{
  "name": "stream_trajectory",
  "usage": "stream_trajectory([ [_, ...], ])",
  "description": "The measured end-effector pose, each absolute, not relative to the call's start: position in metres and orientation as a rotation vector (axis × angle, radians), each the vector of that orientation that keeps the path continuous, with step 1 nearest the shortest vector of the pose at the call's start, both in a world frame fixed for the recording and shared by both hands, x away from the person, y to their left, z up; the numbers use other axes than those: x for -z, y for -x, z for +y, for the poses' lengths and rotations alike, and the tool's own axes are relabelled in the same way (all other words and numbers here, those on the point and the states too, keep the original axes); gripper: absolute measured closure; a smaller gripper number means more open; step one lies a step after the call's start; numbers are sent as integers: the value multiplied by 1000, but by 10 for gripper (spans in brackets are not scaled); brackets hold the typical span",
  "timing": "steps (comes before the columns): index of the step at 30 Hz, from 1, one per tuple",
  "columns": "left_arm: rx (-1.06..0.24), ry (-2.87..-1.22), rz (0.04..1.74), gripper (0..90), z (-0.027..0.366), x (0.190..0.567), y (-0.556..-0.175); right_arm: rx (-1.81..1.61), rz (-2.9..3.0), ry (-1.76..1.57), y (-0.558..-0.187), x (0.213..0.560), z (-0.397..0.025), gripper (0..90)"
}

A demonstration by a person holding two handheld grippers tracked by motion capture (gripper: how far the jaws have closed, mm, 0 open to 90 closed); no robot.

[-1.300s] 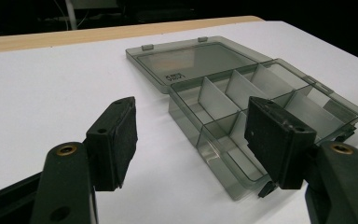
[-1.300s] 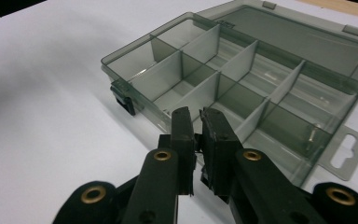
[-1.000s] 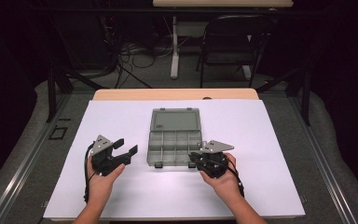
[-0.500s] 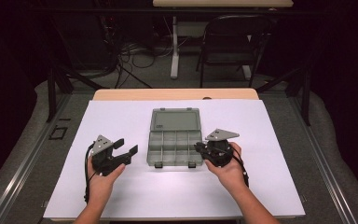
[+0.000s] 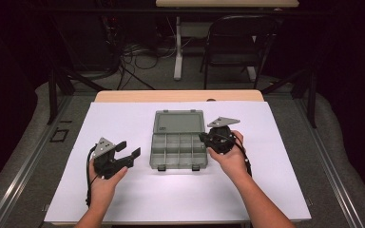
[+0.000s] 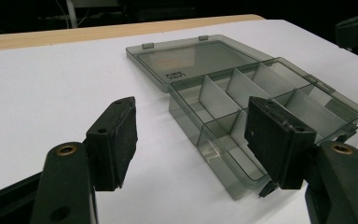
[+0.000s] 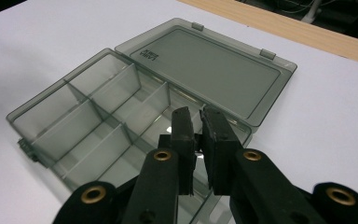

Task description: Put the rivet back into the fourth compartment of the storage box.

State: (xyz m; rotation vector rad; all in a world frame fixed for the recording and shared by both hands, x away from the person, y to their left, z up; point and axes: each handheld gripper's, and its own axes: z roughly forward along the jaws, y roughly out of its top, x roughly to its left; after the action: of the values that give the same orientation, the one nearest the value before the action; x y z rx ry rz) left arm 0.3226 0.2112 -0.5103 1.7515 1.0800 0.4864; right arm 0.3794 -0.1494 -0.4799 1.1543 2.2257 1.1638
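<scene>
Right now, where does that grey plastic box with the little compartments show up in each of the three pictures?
High view: the box lies mid-table on the white sheet, between the two grippers.
Left gripper view: right of centre, partly behind the right-hand jaw.
Right gripper view: centre and left, beyond the near-closed jaws.
Shared landmark: its flat open lid, on the side towards the wooden table edge.
</scene>
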Motion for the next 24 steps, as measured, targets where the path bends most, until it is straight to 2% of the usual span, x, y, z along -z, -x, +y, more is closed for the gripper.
stream_trajectory([
  [12,-488,-1755,1079,344,212,511,-323,-1092,2227,-1221,-404,506,-141,832],
  [24,-487,-1754,1081,344,211,511,-323,-1048,2257,-1234,-410,522,-133,832],
])
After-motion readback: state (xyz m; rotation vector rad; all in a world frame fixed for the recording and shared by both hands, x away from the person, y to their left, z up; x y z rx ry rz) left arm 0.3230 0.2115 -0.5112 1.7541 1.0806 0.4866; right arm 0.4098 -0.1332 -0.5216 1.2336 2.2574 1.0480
